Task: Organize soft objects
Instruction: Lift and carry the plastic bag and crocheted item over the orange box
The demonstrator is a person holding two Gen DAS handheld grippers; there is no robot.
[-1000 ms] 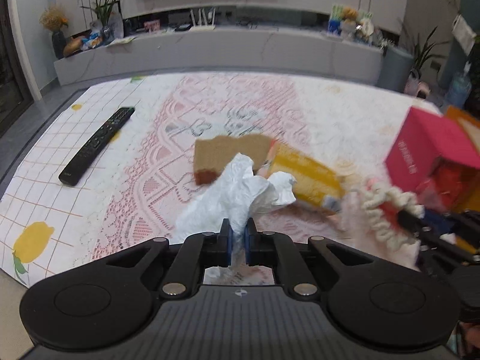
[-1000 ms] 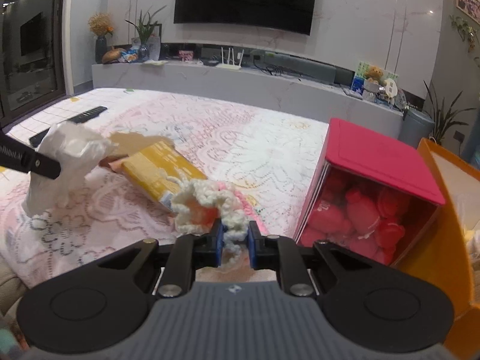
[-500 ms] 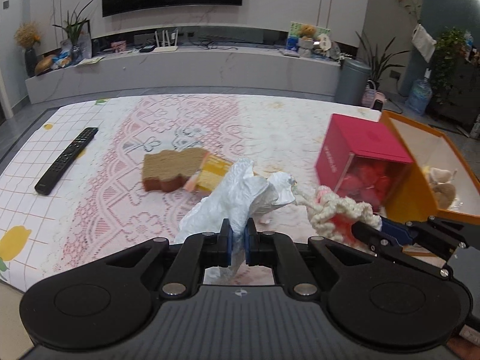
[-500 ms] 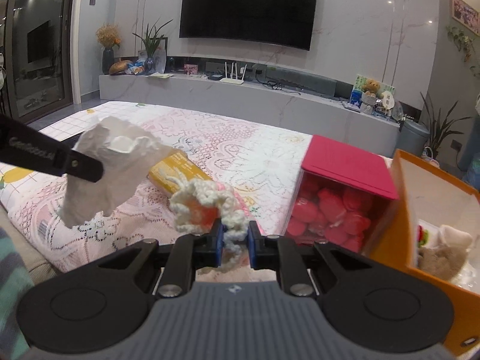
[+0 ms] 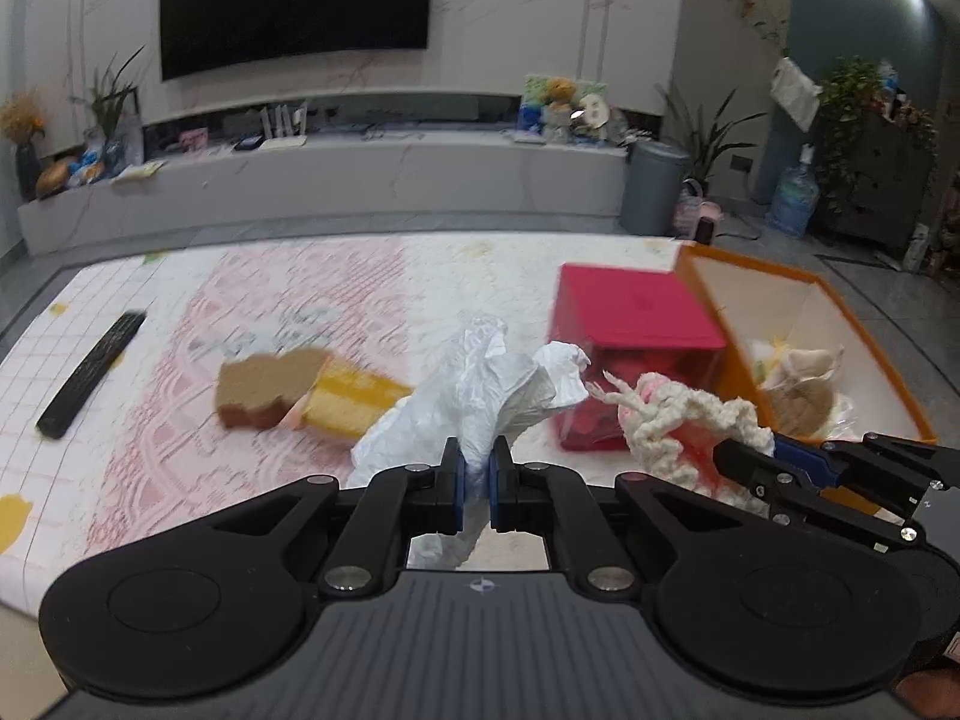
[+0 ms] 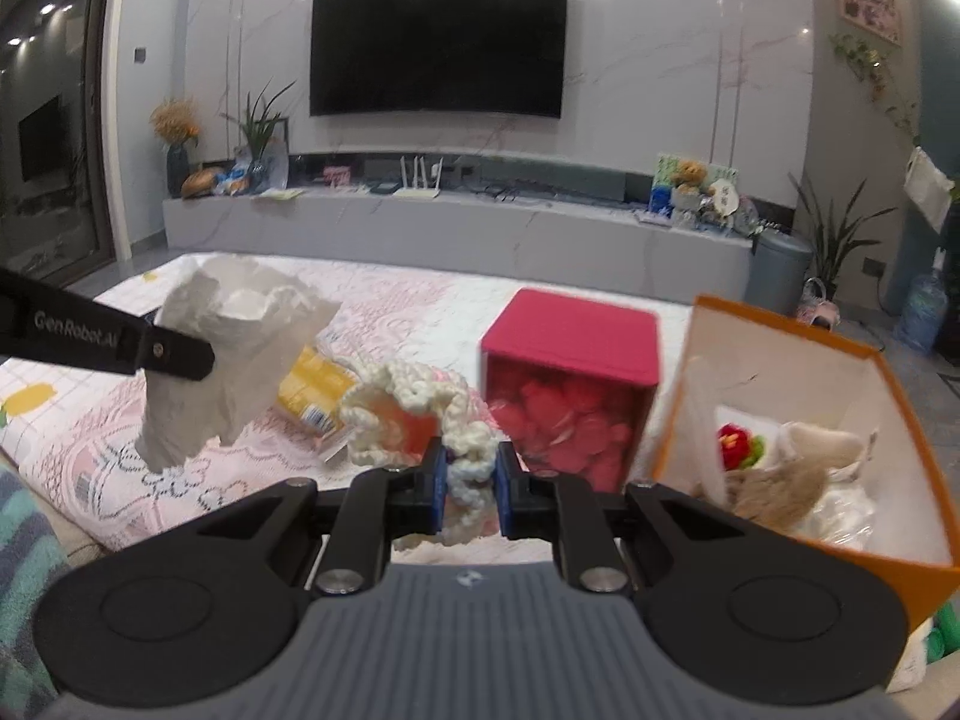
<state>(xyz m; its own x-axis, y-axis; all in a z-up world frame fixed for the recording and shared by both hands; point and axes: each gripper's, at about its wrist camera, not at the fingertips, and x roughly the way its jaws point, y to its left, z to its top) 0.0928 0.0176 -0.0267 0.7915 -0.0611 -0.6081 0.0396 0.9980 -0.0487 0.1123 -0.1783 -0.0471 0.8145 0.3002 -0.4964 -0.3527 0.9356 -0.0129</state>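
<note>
Above the bench's near edge, the left claw [image 5: 474,468] was clamped on a limp white bag [image 5: 480,384] and the right claw [image 6: 471,480] on a soft crocheted toy [image 6: 408,408]; both looked light, pinchable anywhere, near the orange box [image 6: 888,372].

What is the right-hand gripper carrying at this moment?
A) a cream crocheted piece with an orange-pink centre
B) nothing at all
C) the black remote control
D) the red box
A: the right gripper is pinched shut on the cream crocheted piece, held up in the air in front of the red box.
</note>
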